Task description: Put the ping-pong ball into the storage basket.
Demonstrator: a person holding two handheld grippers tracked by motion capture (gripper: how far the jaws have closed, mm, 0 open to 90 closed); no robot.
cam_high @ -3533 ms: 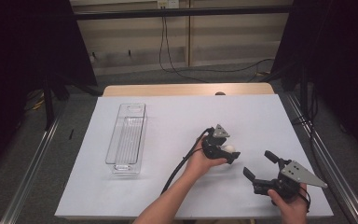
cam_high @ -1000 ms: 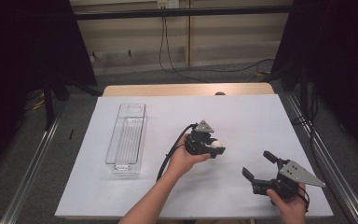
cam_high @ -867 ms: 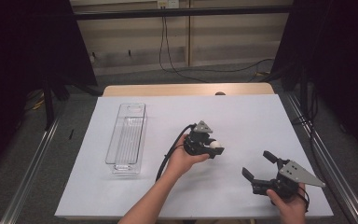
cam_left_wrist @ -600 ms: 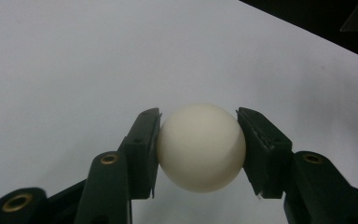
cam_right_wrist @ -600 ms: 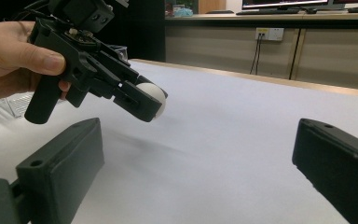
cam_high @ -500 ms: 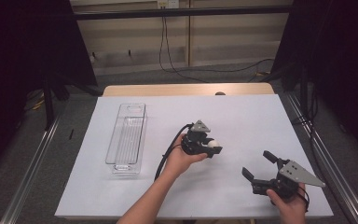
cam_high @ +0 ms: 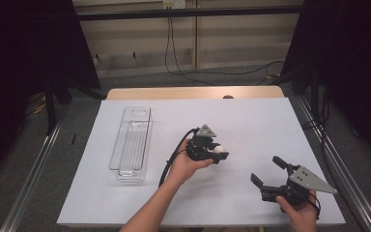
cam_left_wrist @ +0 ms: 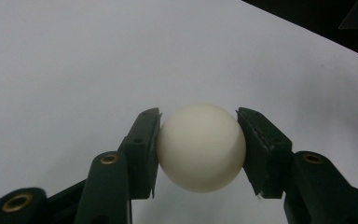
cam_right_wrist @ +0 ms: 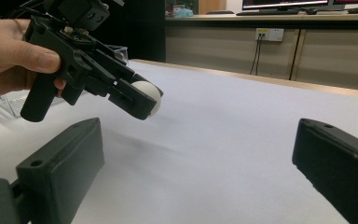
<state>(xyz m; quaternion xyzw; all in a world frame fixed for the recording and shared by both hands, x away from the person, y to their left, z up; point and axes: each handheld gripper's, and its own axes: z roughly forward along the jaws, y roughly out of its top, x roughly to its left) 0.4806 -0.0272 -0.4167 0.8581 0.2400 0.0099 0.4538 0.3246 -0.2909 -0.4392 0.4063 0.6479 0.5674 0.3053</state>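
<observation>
We see a white surface (cam_high: 251, 121) with a clear plastic tray (cam_high: 131, 143) lying lengthwise toward its left side. Near the middle, our left hand (cam_high: 186, 166) holds the left claw (cam_high: 216, 154) above the sheet, and between its jaws sits a small white ball (cam_high: 218, 151). In the left gripper view the ball (cam_left_wrist: 201, 147) is pinched from both sides: each black jaw presses flat against it, and the white surface lies behind it with nothing else close by. The ball looks smooth, round and cream-white.

From the right gripper view we see the same left claw (cam_right_wrist: 142, 100) from the side, tilted downward, the ball (cam_right_wrist: 148, 97) peeking out between its jaw tips, raised off the surface with a soft shadow under it. The hand (cam_right_wrist: 9, 56) wraps the grip, thumb along the top.

Our right hand (cam_high: 299, 212) holds the right claw (cam_high: 266, 171) near the front right corner of the surface, well apart from the left one. Its jaws stand wide apart and hold nothing; in its own view the two black pads rise at the left and right edges with bare white sheet between them. A grey three-cornered plate (cam_high: 311, 180) sits on top of it.

The tray stands well to the left of the ball, and we cannot tell whether anything lies in it.
</observation>
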